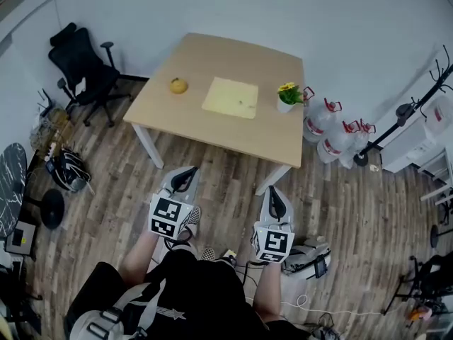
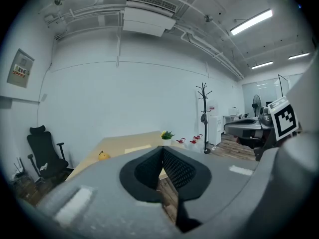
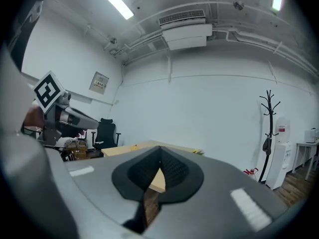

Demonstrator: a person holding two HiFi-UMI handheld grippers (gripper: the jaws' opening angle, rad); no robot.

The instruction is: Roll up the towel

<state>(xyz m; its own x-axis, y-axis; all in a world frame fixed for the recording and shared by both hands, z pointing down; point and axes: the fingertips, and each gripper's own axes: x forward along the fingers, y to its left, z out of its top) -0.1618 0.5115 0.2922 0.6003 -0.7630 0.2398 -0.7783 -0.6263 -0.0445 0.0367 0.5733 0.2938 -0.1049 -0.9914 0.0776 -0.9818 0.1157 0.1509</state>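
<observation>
While the worktop (image 1: 177, 112) stands ahead, the towel (image 1: 230, 97) lies flat and unrolled near its middle, nearly square, its slightly longer side running left-right. Left tongs (image 1: 185, 178) and right tongs (image 1: 276, 204): over the floor, short of the worktop, closed tight, empty. Plant (image 1: 287, 96) right of towel; fruit (image 1: 178, 86) left.

Wore a black top (image 1: 195, 296) with small white print and checkered shoes (image 1: 207, 253). Had, on the left gripper (image 1: 185, 174) and right gripper (image 1: 275, 197), pale grey shells, black textured jaw pads and a cube of black-and-white square markers each.
</observation>
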